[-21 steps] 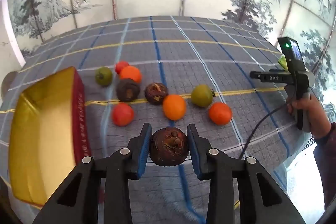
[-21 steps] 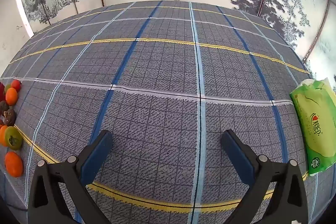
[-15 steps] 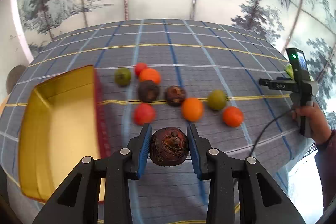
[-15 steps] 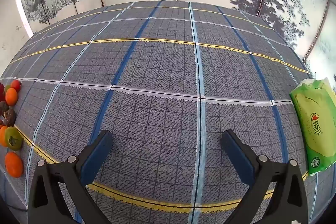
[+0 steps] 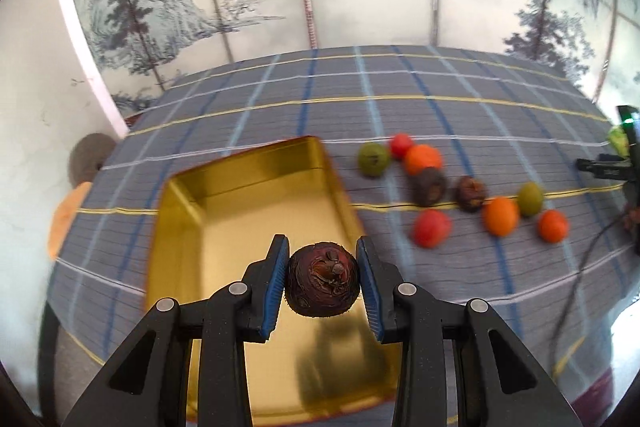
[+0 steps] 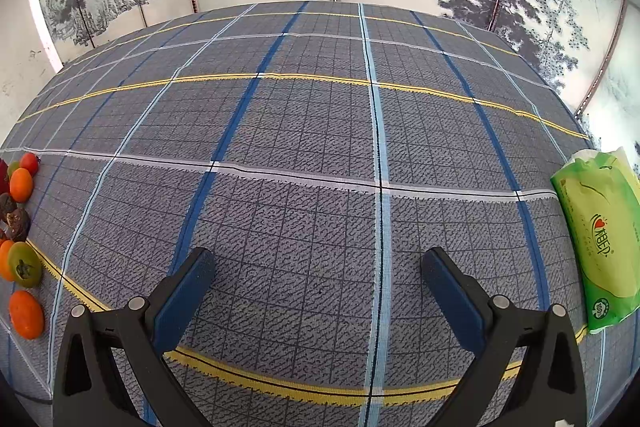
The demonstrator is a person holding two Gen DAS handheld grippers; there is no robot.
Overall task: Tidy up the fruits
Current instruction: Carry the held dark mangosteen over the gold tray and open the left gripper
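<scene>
Your left gripper (image 5: 323, 285) clamps a dark fruit (image 5: 322, 281) over the gold tray (image 5: 256, 171); your right gripper (image 6: 318, 285) gapes, holding nothing.

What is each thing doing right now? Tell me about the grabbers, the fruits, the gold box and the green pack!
left gripper: shut on the dark brown fruit, above the box.
dark brown fruit: held in the air between both pads.
gold box: open, nothing visible inside.
right gripper: open, holding nothing.
loose fruits: nine lying on the tablecloth beside the box.
green wipes pack: lying flat at the table's edge.
</scene>
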